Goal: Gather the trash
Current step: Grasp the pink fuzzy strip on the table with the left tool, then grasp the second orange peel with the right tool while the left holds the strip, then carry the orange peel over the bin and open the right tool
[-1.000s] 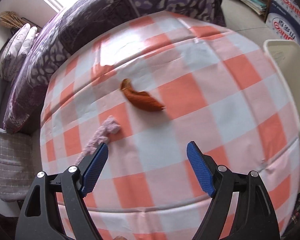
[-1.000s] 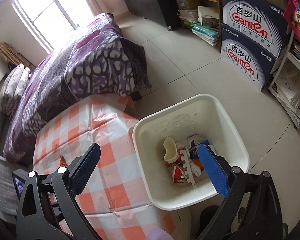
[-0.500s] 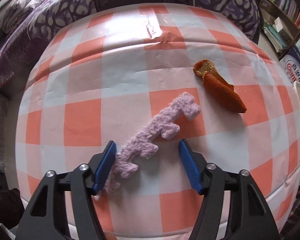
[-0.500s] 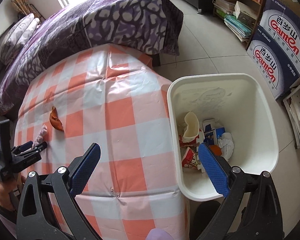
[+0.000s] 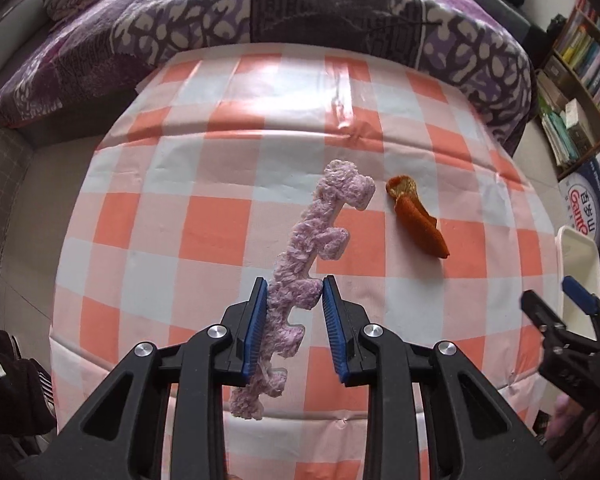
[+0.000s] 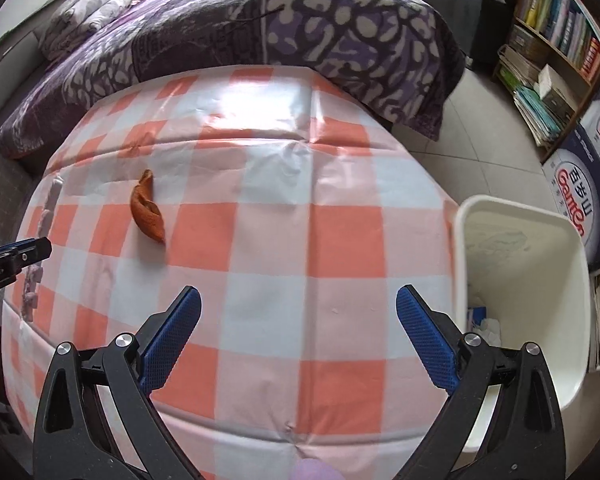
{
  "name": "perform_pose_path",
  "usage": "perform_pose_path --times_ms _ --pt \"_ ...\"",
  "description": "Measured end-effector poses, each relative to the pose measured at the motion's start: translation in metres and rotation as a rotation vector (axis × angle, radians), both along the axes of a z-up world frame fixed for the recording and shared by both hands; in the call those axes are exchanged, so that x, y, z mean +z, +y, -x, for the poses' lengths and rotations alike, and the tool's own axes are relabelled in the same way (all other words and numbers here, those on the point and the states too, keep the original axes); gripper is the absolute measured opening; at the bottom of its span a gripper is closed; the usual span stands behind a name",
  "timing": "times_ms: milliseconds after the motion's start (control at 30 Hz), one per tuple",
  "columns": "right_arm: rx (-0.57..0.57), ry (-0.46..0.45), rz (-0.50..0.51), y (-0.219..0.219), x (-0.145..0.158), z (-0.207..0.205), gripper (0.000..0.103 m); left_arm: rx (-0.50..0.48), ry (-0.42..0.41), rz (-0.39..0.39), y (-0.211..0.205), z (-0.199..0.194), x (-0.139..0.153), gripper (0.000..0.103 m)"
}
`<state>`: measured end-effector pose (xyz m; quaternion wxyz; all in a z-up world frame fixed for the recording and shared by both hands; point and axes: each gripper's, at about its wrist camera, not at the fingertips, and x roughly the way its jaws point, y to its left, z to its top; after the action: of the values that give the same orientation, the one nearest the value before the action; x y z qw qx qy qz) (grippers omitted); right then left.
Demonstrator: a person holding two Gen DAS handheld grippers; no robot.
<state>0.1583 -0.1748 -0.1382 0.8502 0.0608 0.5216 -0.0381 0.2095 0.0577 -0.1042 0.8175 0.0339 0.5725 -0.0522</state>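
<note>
A pink fuzzy strip (image 5: 320,236) with side tabs hangs between the blue pads of my left gripper (image 5: 294,304). Its jaws are closing and both pads touch the strip's lower middle; its top end stands off the checked tablecloth (image 5: 220,220). A curled orange scrap (image 5: 420,228) lies on the cloth just right of the strip. In the right wrist view my right gripper (image 6: 298,320) hangs open over the cloth (image 6: 340,220) with nothing between its fingers. The orange scrap (image 6: 148,216) lies far to its left, the white bin (image 6: 520,280) to its right. The left gripper (image 6: 20,256) shows at the left edge with the strip (image 6: 46,216).
A bed with a purple patterned quilt (image 6: 300,20) borders the table's far side. Bookshelves (image 6: 560,40) and printed cartons (image 6: 580,184) stand on the tiled floor at the right. The bin holds some packaging scraps (image 6: 484,320). The right gripper (image 5: 572,308) shows at the left wrist view's right edge.
The left jaws have narrowed from wide open onto the pink strip, which now stands up off the cloth. The right gripper has swung left from over the bin to over the table.
</note>
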Motion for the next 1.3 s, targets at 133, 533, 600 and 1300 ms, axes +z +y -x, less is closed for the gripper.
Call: perform_pose_path --times_ms 133,533,600,1300 --pt "0.108 -0.025 -0.041 0.046 -0.009 -0.036 0.094 0.056 -0.047 0.001 0.008 0.007 0.02 0.029" --pt "0.187 -0.042 0.038 0.1 -0.029 -0.076 0.024 0.13 -0.094 0.013 0.035 0.012 0.034 0.029" --pt "0.175 -0.05 -0.004 0.092 -0.021 -0.073 0.02 0.136 -0.093 0.014 0.037 0.012 0.033 0.029" --pt "-0.026 -0.147 -0.066 -0.001 0.057 -0.007 0.018 0.114 -0.111 0.046 0.003 0.021 0.038 0.029"
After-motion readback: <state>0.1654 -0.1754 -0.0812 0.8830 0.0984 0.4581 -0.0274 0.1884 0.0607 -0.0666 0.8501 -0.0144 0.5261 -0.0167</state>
